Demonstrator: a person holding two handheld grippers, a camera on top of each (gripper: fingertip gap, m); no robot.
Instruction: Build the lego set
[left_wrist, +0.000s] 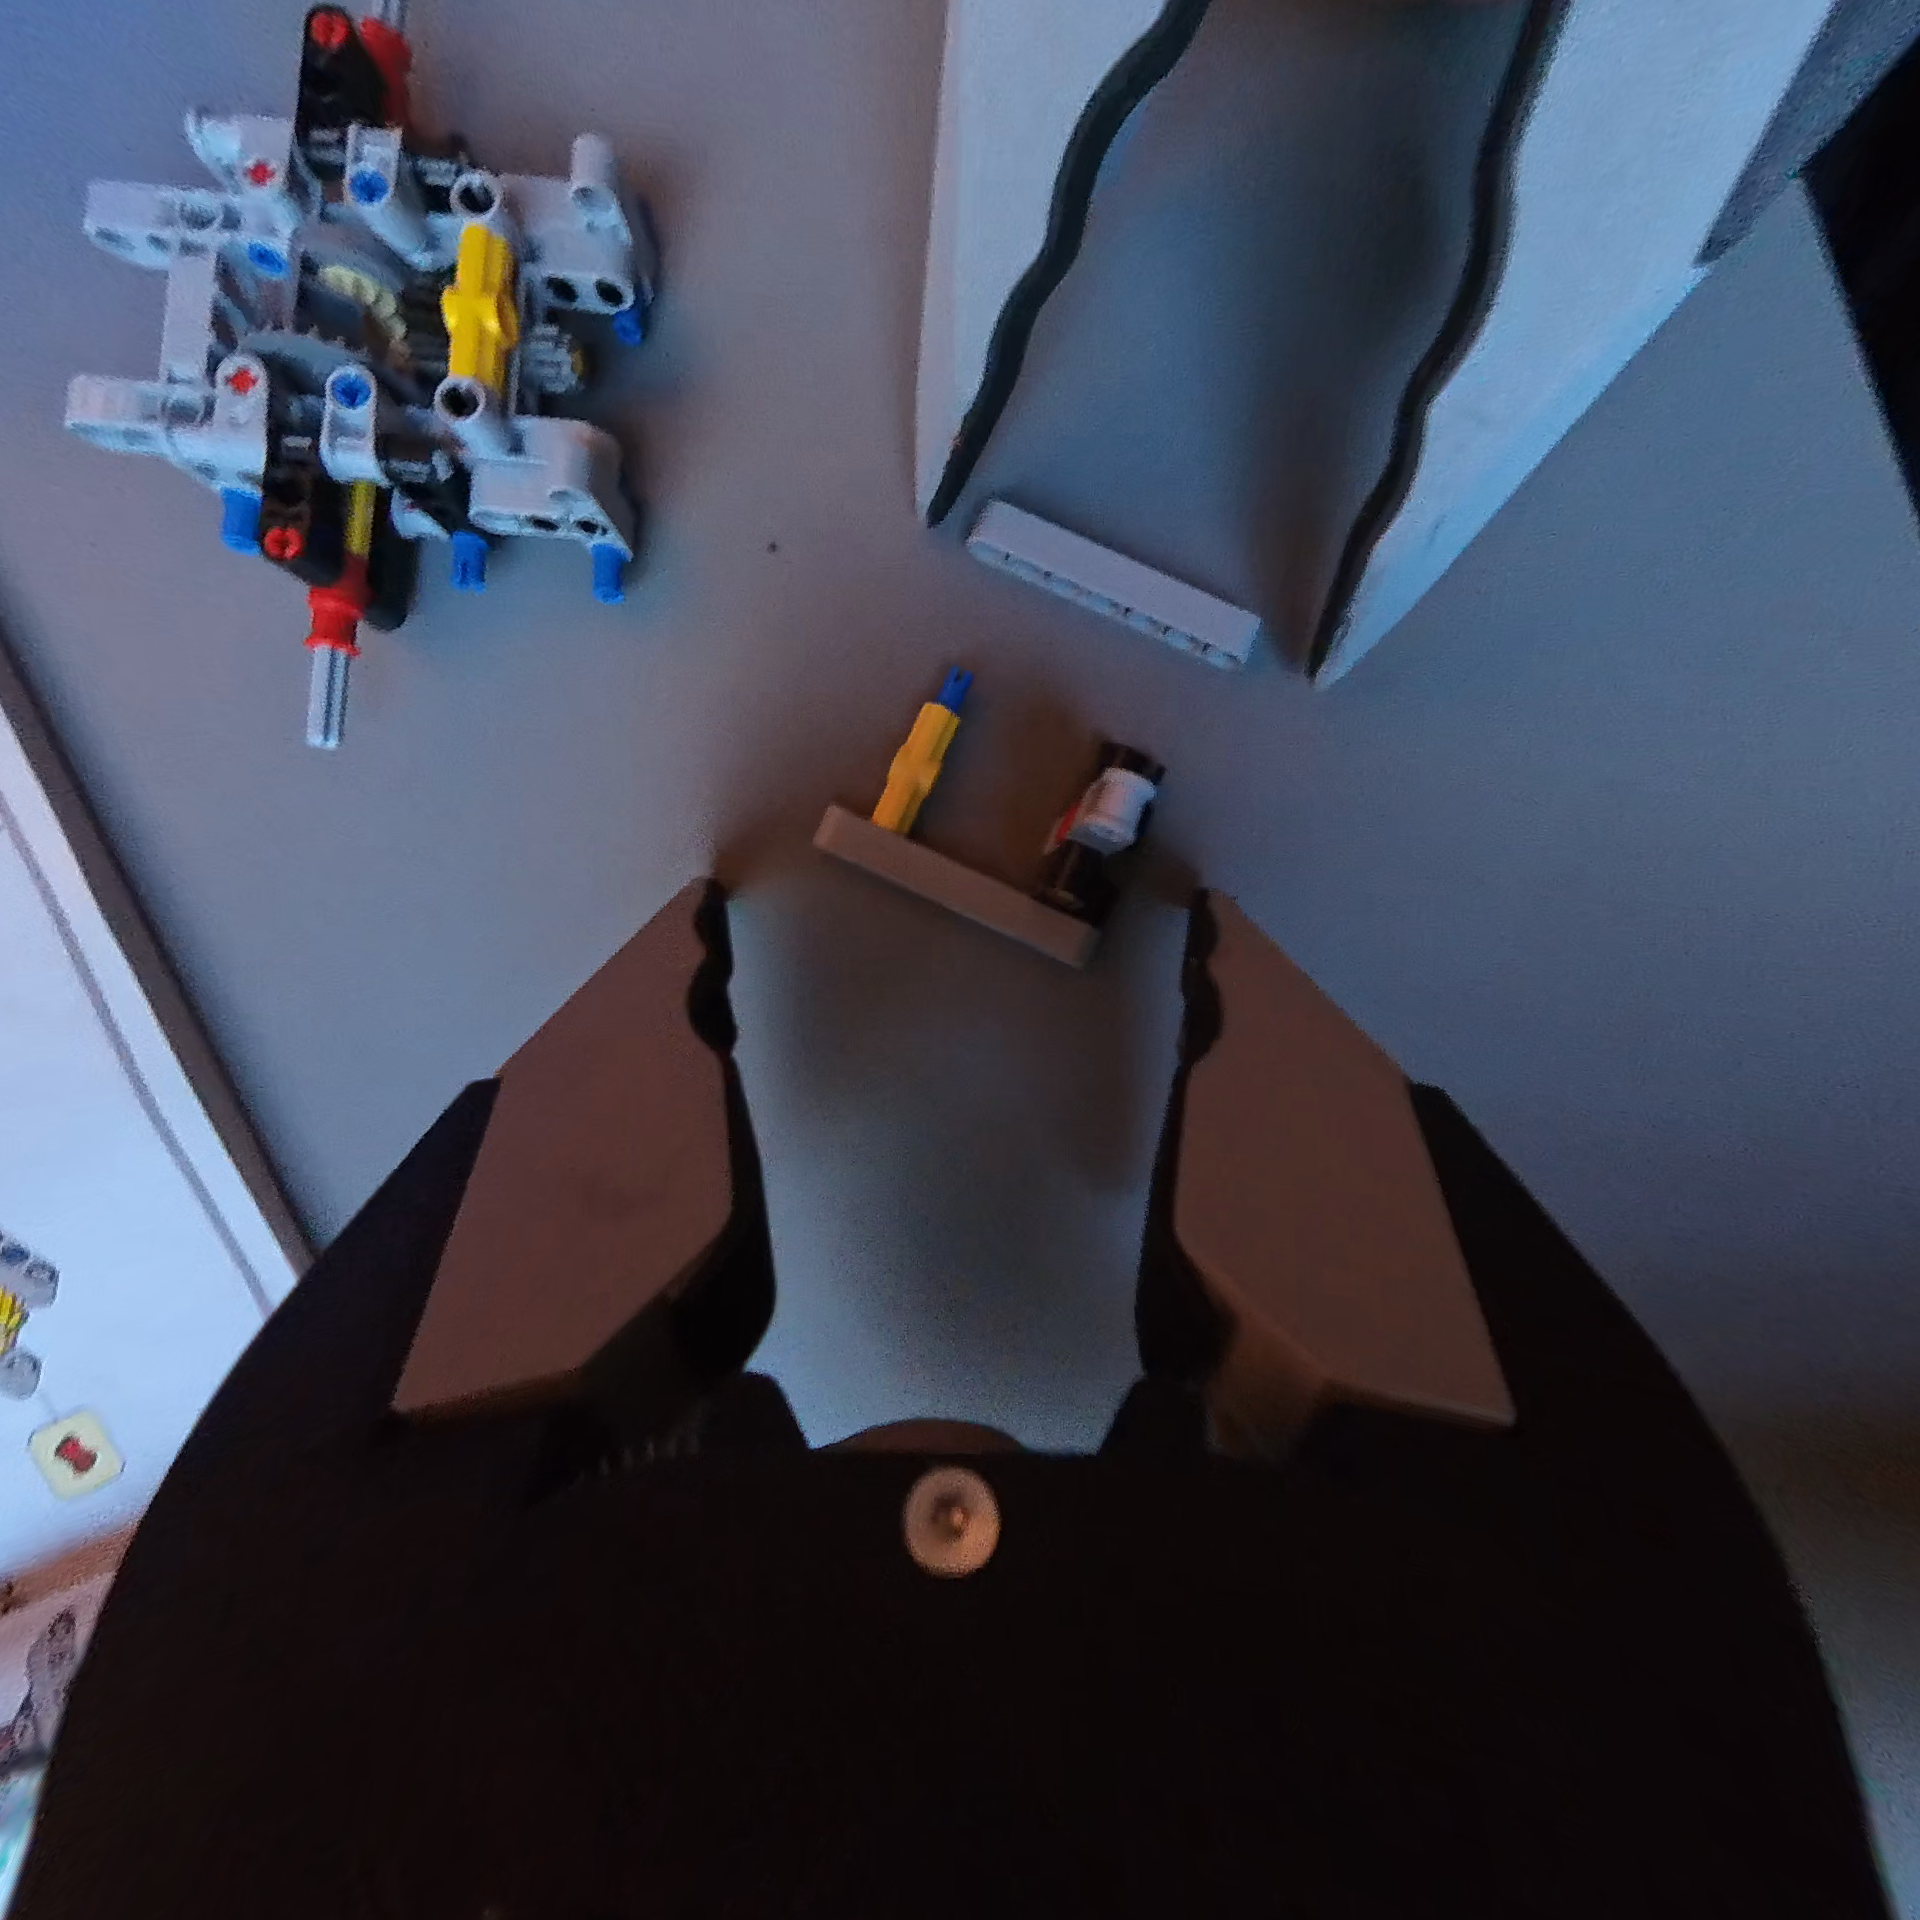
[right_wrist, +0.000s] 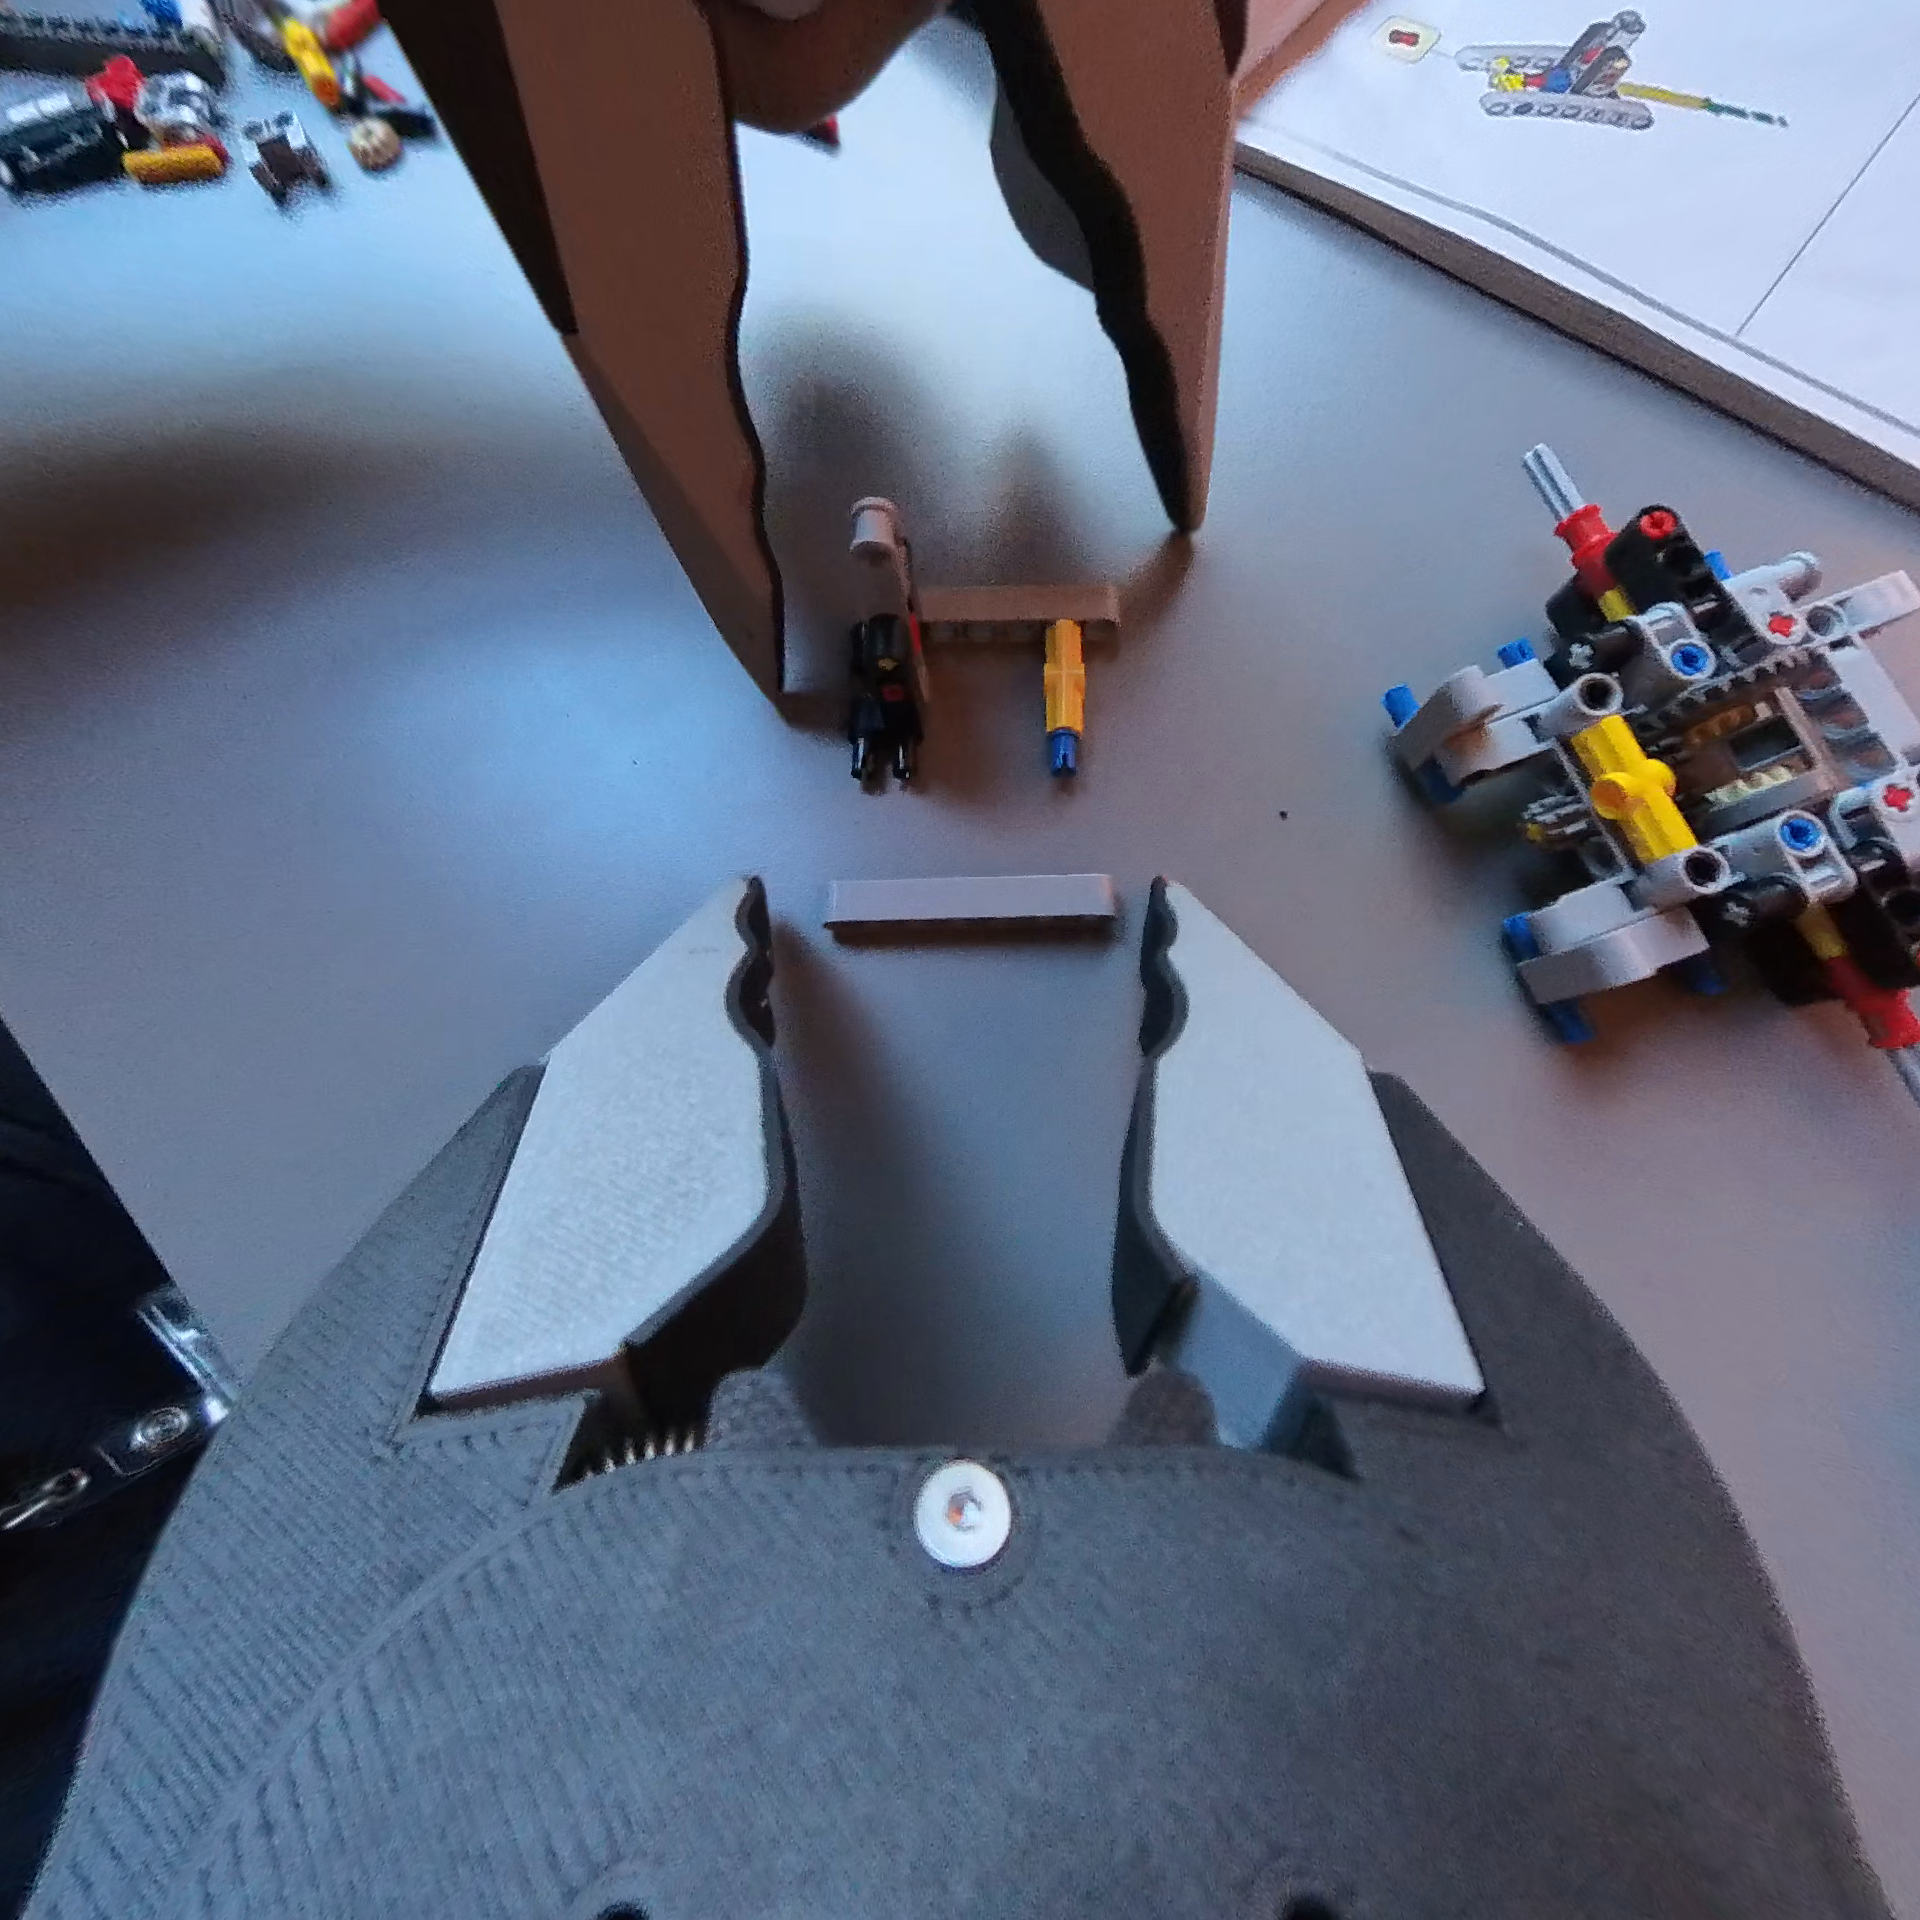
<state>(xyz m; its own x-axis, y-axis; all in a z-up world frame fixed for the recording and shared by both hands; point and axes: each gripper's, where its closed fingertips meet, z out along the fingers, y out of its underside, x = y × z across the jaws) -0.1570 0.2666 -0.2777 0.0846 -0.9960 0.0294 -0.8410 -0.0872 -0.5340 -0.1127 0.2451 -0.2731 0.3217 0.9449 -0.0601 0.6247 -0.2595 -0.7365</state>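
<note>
My left gripper (left_wrist: 958, 902) is open, with nothing between its pads. Just ahead of its fingertips, on the grey table (left_wrist: 1558, 1039), lies a small assembly: a grey beam (left_wrist: 956, 896) carrying a yellow connector with a blue pin (left_wrist: 916, 767) and a black-and-grey part (left_wrist: 1101, 821). My right gripper (right_wrist: 956, 906) is open. A loose grey beam (right_wrist: 971, 899) lies flat between its fingertips, with a gap at each end. In the right wrist view the left gripper's fingers (right_wrist: 644, 416) stand around the small assembly (right_wrist: 1018, 605).
A large grey, black and yellow brick assembly (left_wrist: 364, 332) (right_wrist: 1683, 790) lies to one side. An open instruction booklet (right_wrist: 1662, 156) lies beyond it. Several loose parts (right_wrist: 156, 114) are scattered at the far left of the right wrist view. Dark clothing (right_wrist: 62, 1351) shows at the lower left. There is about 6 centimetres between the tips of the two grippers.
</note>
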